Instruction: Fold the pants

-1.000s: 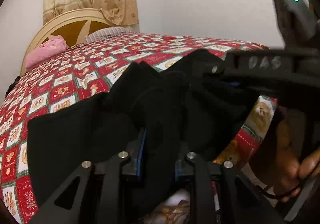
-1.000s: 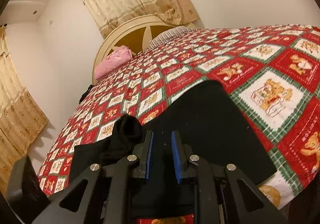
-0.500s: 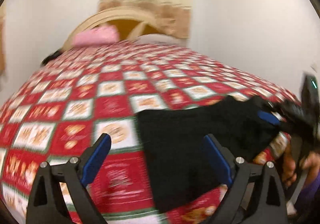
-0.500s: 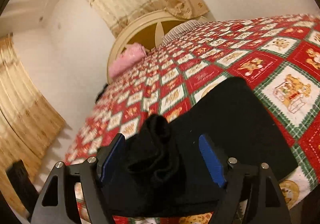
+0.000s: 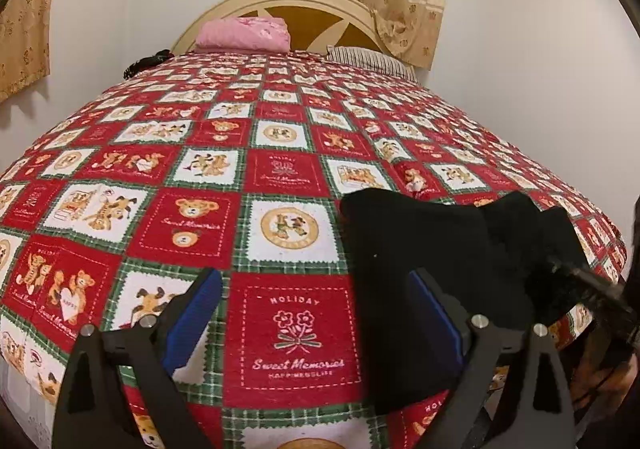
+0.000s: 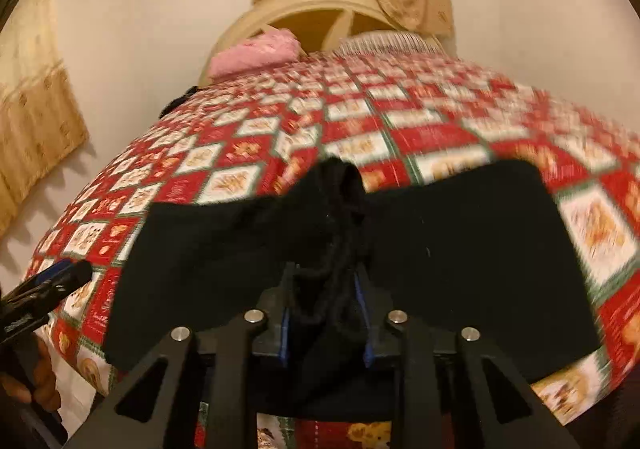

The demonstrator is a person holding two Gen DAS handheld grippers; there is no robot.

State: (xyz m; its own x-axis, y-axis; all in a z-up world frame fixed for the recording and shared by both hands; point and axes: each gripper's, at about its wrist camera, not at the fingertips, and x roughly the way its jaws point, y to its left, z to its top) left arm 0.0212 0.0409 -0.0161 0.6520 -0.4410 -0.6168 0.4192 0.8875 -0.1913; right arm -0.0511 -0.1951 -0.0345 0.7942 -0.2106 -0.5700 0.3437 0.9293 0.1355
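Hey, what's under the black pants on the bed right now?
The pants lie on the red, white and green teddy-bear quilt near the bed's edge. Which quilt squares they cover, and anything else beneath, is hidden. The right claw pinches a bunched fold.

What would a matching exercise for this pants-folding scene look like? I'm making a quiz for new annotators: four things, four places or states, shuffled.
Things:
1. left gripper
2. right gripper
3. pink bundle
4. black pants

Places or states:
A. at the headboard
B. jaws wide apart, nothing between them
C. spread on the quilt's near edge
D. clamped on a bunched black fold

Pairs: 1-B, 2-D, 3-A, 4-C
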